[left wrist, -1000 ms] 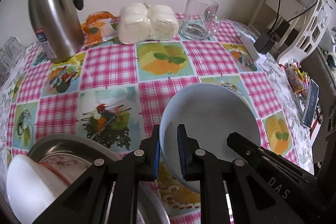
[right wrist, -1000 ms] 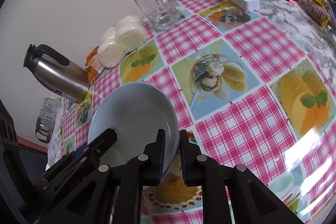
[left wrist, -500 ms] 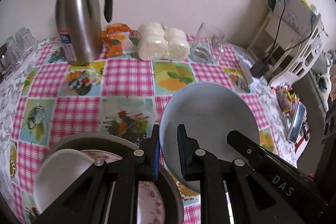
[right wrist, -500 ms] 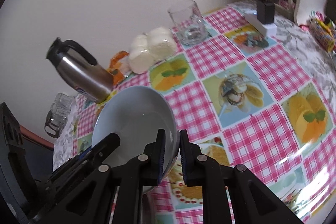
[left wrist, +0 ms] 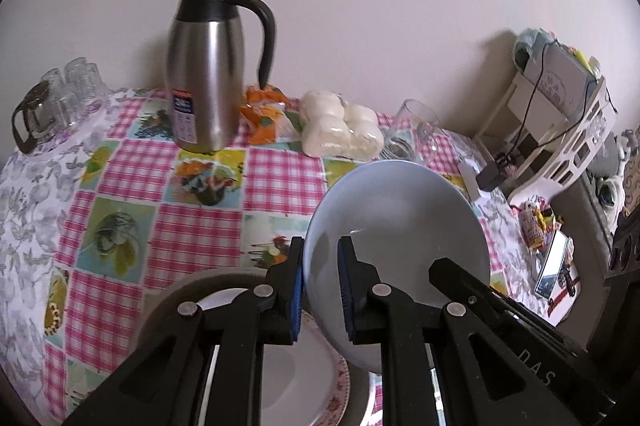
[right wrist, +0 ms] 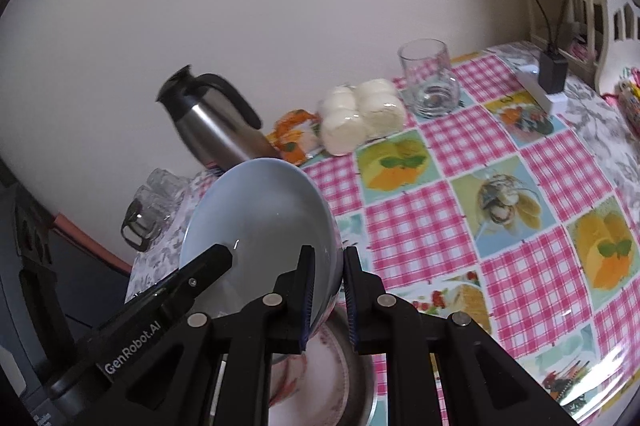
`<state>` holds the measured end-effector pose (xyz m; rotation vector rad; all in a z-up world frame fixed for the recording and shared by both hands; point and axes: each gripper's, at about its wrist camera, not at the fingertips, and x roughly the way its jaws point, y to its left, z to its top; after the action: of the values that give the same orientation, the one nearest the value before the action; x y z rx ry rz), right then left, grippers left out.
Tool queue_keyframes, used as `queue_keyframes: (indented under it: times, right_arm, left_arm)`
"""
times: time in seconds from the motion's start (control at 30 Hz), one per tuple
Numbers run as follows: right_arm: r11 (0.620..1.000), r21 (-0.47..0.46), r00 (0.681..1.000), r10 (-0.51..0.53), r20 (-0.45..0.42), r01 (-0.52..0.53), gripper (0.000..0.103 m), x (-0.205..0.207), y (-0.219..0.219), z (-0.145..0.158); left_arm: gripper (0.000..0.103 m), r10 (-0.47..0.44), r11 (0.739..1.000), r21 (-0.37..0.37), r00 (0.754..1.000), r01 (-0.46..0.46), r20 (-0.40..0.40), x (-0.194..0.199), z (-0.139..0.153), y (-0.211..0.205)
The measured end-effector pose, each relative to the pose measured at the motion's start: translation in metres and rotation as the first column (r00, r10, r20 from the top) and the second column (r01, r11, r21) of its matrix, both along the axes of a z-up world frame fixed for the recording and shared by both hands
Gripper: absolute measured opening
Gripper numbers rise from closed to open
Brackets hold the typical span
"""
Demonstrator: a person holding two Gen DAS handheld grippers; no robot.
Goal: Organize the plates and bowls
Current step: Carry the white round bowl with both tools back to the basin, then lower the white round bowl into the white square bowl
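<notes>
A light blue bowl [left wrist: 400, 218] hangs tilted above the table, held from both sides. My left gripper [left wrist: 320, 266] is shut on its left rim, blue pads pressing either side of the wall. My right gripper [right wrist: 328, 274] is shut on the opposite rim of the same bowl [right wrist: 260, 210]. Just under the bowl lies a white plate with a pink floral edge [left wrist: 304, 378], resting in a round grey metal dish [left wrist: 180, 290]. The same plate [right wrist: 320, 378] shows below the right gripper, mostly hidden by the fingers.
On the checked tablecloth stand a steel jug [left wrist: 204, 82], an orange packet [left wrist: 264, 114], a pack of white buns [left wrist: 340, 130] and a glass mug [left wrist: 416, 130]. Several glasses [left wrist: 60, 98] sit at the far left. A power strip [left wrist: 488, 178] and white rack [left wrist: 560, 138] are right.
Both grippers have risen with the blue bowl between them and drawn back from the wall. The bowl now hangs over the plate in the metal dish.
</notes>
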<state>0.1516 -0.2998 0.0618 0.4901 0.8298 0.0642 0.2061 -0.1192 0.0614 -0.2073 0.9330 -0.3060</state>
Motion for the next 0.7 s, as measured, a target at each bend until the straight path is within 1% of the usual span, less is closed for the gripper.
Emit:
queue_keyframes:
  times: [0.33, 0.7]
  right_arm:
    - [0.997, 0.011, 0.997, 0.071, 0.027, -0.071, 0.017, -0.004, 0.035, 0.013]
    - [0.992, -0.042, 0.992, 0.123, 0.021, -0.122, 0.017, -0.014, 0.068, 0.02]
  left_arm:
    - [0.016, 0.057, 0.998, -0.027, 0.998, -0.057, 0.011, -0.016, 0.011, 0.04]
    - [0.016, 0.108, 0.992, -0.057, 0.994, -0.109, -0.014, -0.034, 0.006, 0.072]
